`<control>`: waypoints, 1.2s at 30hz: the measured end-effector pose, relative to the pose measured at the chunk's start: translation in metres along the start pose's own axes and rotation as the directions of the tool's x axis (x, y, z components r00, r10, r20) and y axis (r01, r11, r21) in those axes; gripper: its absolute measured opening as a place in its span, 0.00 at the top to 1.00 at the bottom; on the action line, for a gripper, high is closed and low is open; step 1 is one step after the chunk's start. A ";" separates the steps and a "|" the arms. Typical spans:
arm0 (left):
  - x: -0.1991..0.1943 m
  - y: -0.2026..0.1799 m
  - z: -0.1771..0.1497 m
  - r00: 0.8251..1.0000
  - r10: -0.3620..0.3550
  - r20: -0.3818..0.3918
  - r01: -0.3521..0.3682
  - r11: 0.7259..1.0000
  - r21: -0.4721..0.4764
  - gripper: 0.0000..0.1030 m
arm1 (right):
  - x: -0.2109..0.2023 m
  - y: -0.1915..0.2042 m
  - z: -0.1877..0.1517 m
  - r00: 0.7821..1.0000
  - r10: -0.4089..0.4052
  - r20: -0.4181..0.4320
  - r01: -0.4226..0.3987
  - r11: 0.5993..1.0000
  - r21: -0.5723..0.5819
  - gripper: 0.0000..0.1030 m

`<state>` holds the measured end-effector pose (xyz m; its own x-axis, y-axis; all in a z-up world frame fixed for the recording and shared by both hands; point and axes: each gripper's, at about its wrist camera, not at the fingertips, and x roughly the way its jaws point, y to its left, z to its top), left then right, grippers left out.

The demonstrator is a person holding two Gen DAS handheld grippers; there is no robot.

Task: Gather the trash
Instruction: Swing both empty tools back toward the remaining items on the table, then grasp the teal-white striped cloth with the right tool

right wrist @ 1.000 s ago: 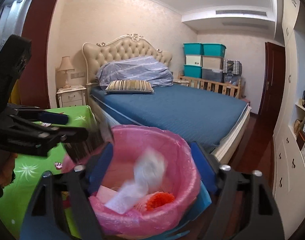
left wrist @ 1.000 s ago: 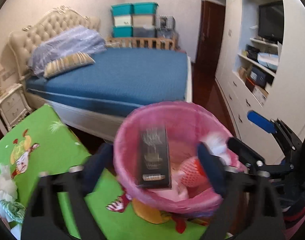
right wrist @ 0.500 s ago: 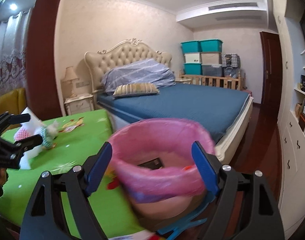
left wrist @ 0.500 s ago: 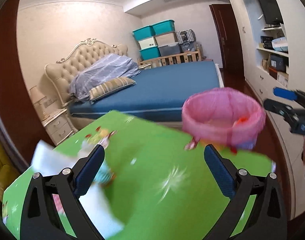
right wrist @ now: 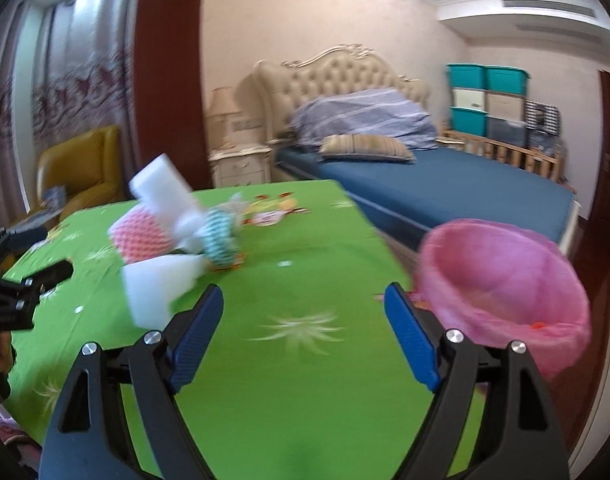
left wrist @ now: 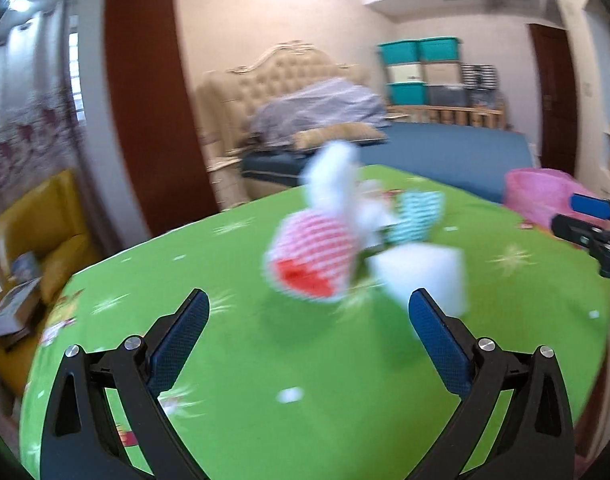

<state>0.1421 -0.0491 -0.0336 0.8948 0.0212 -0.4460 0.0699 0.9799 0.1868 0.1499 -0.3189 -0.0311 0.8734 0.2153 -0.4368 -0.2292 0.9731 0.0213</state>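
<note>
A blurred pile of trash lies on the green tablecloth (left wrist: 305,368): a pink foam net (left wrist: 313,256), a white foam block (left wrist: 421,276), a teal net (left wrist: 417,216) and white paper (left wrist: 333,180). My left gripper (left wrist: 309,312) stands wide open just short of the pile, nothing between its fingers. The right wrist view shows the same pink net (right wrist: 141,236), white block (right wrist: 157,292) and teal net (right wrist: 221,240) at the left. My right gripper (right wrist: 303,300) is open over bare cloth. The pink-lined bin (right wrist: 501,280) stands at the table's right edge.
A blue bed (right wrist: 445,192) with a tufted headboard fills the room behind the table. A yellow armchair (right wrist: 81,172) and a nightstand (right wrist: 241,168) stand at the left. Teal storage boxes (right wrist: 485,96) are stacked at the far wall. The left gripper (right wrist: 45,252) shows at the left edge.
Both views have swung left, from over the pink bin to the trash pile on the table. The left jaws have spread wider. The bin now sits at the right of both views.
</note>
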 end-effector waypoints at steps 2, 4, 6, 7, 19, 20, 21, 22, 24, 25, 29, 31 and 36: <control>-0.001 0.017 -0.006 0.998 0.059 -0.003 -0.059 0.998 -0.005 0.06 | 0.008 0.016 0.004 1.000 0.016 -0.014 -0.016 1.000 -0.015 0.22; -0.003 0.032 -0.011 0.996 0.088 -0.001 -0.088 0.996 -0.020 0.06 | 0.012 0.032 0.009 1.000 0.027 -0.014 -0.027 0.999 -0.040 0.22; -0.004 0.043 -0.012 0.995 0.097 -0.011 -0.098 0.994 -0.053 0.06 | 0.020 0.041 0.016 0.999 0.027 -0.017 -0.028 0.997 -0.072 0.22; -0.003 0.049 -0.014 0.995 0.098 -0.019 -0.099 0.992 -0.076 0.06 | 0.024 0.043 0.019 0.999 0.026 -0.024 -0.028 0.996 -0.079 0.22; -0.001 0.063 -0.022 0.994 0.095 -0.058 -0.102 0.985 -0.136 0.06 | 0.108 0.057 0.064 0.993 0.025 -0.119 -0.034 0.997 -0.072 0.38; -0.001 0.063 -0.022 0.993 0.099 -0.061 -0.106 0.985 -0.135 0.06 | 0.116 0.059 0.065 0.991 0.026 -0.134 -0.036 0.997 -0.074 0.41; -0.001 0.063 -0.021 0.993 0.100 -0.061 -0.108 0.985 -0.134 0.06 | 0.124 0.061 0.065 0.988 0.033 -0.150 -0.044 0.996 -0.073 0.42; -0.001 0.062 -0.021 0.993 0.105 -0.060 -0.112 0.985 -0.133 0.06 | 0.130 0.063 0.065 0.986 0.037 -0.162 -0.049 0.996 -0.072 0.42; 0.001 0.060 -0.020 0.992 0.112 -0.060 -0.119 0.985 -0.128 0.06 | 0.144 0.066 0.063 0.981 0.044 -0.191 -0.057 0.996 -0.065 0.42; 0.001 0.059 -0.020 0.992 0.111 -0.061 -0.118 0.986 -0.122 0.06 | 0.149 0.067 0.062 0.978 0.047 -0.205 -0.061 0.996 -0.063 0.46; 0.005 0.054 -0.018 0.990 0.121 -0.073 -0.128 0.987 -0.098 0.06 | 0.165 0.069 0.060 0.964 0.038 -0.262 -0.056 0.997 -0.061 0.57; 0.004 0.053 -0.018 0.990 0.123 -0.069 -0.130 0.987 -0.095 0.06 | 0.166 0.068 0.061 0.963 0.047 -0.265 -0.063 0.997 -0.051 0.62; 0.006 0.052 -0.019 0.990 0.122 -0.075 -0.129 0.987 -0.100 0.06 | 0.155 0.072 0.060 0.973 0.057 -0.224 -0.074 0.995 -0.070 0.79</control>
<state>0.1429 0.0058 -0.0428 0.8613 0.1550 -0.4839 -0.0902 0.9839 0.1546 0.2942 -0.2106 -0.0437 0.7408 0.2465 -0.6248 -0.3231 0.9463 -0.0097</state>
